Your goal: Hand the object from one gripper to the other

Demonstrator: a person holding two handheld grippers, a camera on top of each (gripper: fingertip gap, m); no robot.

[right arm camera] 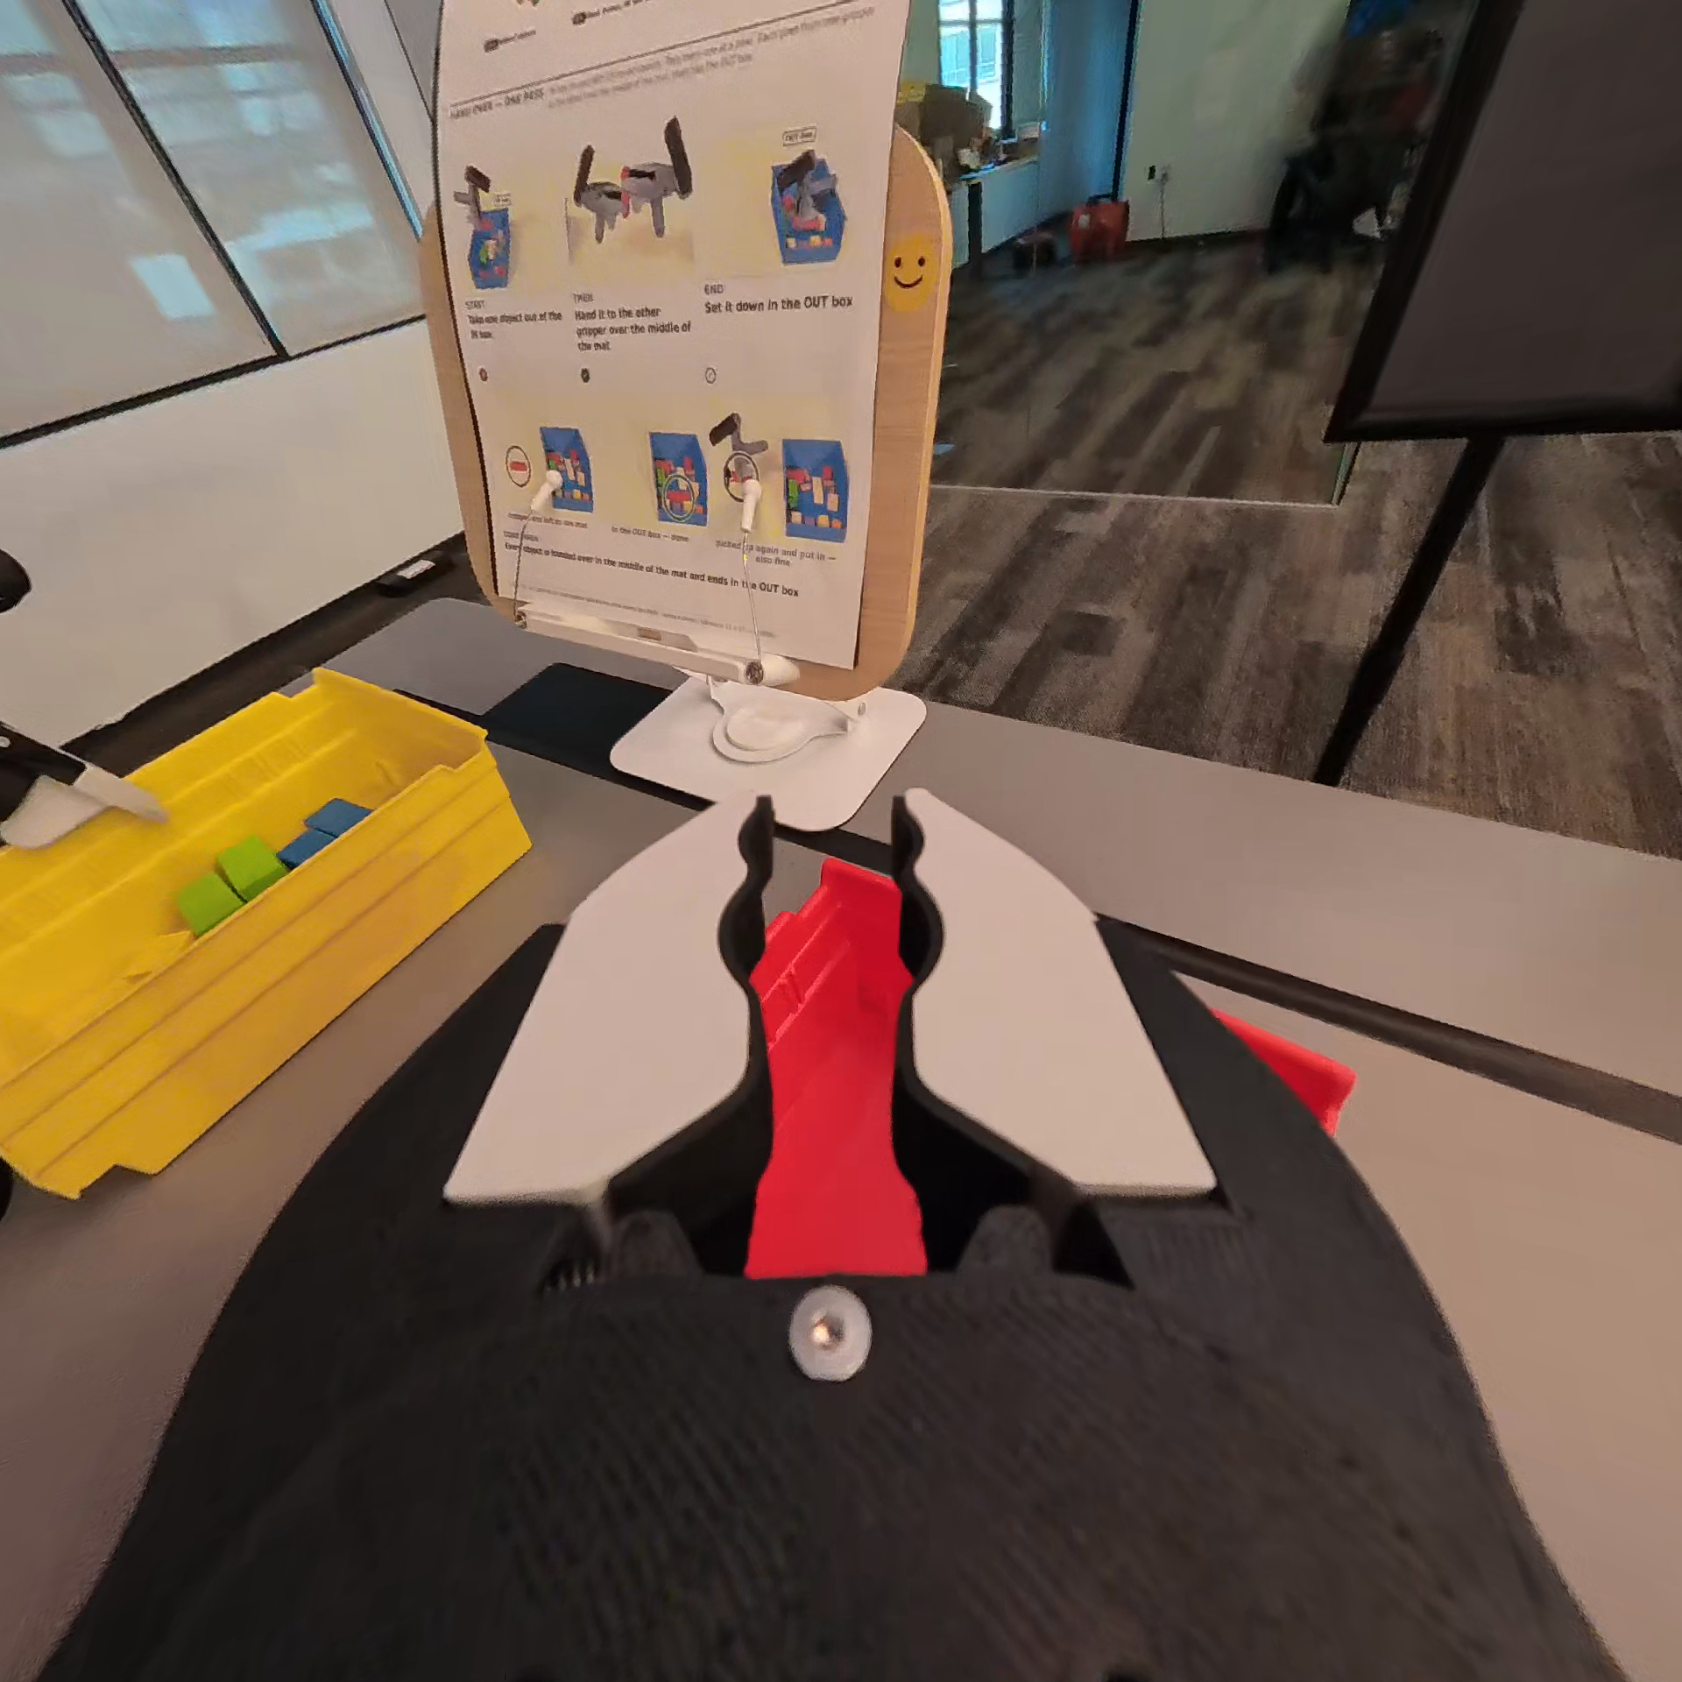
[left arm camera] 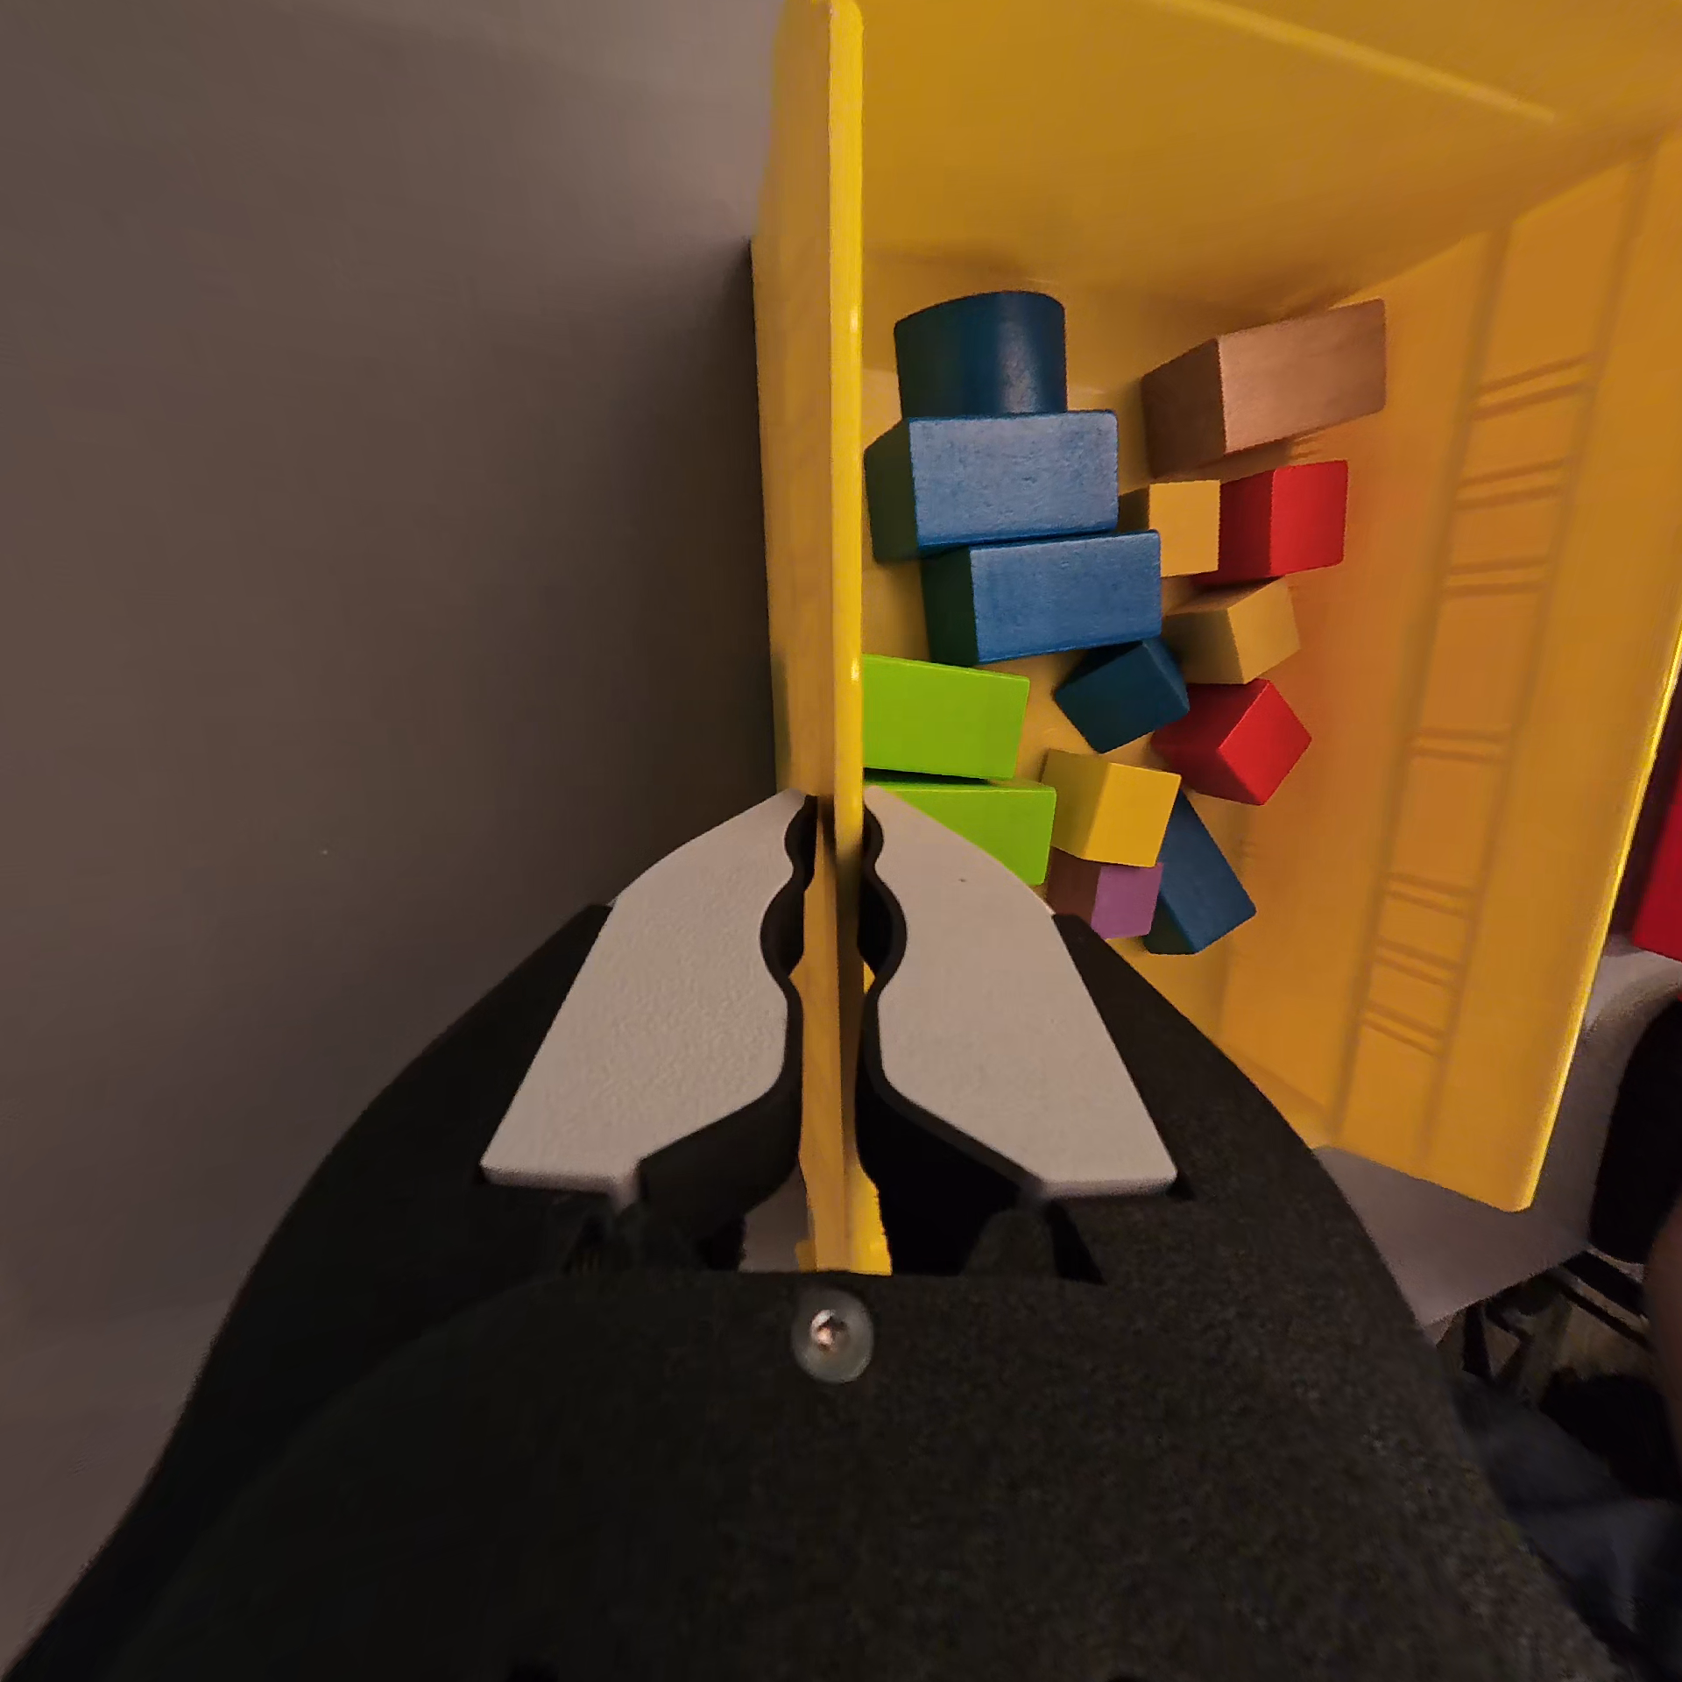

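Clamping the yellow bin (left arm camera: 1183, 182) wall, the left gripper (left arm camera: 839, 810) grips firmly — right gripper (right arm camera: 830, 810) spread above a red bin (right arm camera: 833, 1047).

The red bin (right arm camera: 833, 1074) shows only between the right gripper's (right arm camera: 830, 819) jaws and at a corner right of them; the rest is hidden. Left of the jaws, the yellow bin (right arm camera: 227, 965) runs off the edge.

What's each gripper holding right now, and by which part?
Left gripper: fingers shut on the yellow bin, gripping its side wall. Right gripper: open over the red bin, holding nothing.
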